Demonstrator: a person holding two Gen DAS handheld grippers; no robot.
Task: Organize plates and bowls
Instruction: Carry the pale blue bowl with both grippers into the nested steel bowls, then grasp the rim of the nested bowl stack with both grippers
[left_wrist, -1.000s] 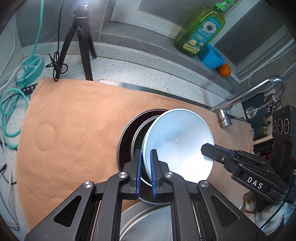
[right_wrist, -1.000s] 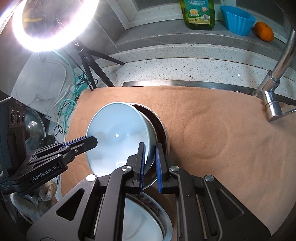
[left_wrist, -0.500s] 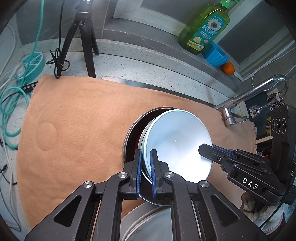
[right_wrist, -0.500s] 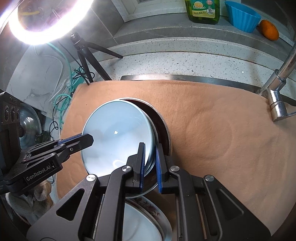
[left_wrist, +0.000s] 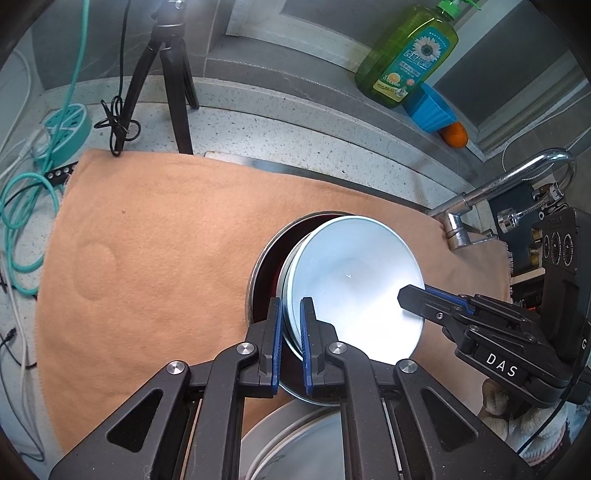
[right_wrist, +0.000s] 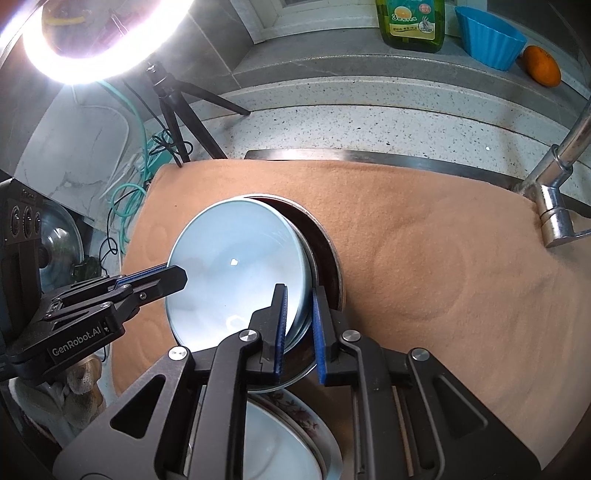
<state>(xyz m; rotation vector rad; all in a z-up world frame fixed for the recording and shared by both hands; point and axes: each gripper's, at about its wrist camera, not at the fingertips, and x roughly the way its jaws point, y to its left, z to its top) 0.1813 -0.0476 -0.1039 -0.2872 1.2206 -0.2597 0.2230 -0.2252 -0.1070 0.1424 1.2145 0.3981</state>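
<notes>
Pale blue bowl (left_wrist: 354, 280): held tilted over the stack on the tan cloth (left_wrist: 166, 236); its rim is seen to pass between the fingers of both grippers, on opposite sides of the bowl.
Left gripper (left_wrist: 291, 339): its blue-padded jaws are pinched on the near-left rim of the pale blue bowl; the rim is seen edge-on in the narrow gap between the pads.
Right gripper (right_wrist: 298, 326): its jaws are closed on the near-right rim of the bowl; one finger lies inside the bowl, the other outside its wall.
Stack beneath: a dark red bowl (right_wrist: 321, 251) with a metal rim lies under and behind the pale blue bowl, showing as a crescent at its far side.
Flowered plate (right_wrist: 295, 417): seen at the near edge, under the right gripper, just beside the stack.
Dish soap bottle (left_wrist: 406, 55): standing on the far ledge, beside a blue cup (left_wrist: 430, 109) and an orange (left_wrist: 455, 134).
Faucet (left_wrist: 498, 195): at the far right, beyond the cloth.
</notes>
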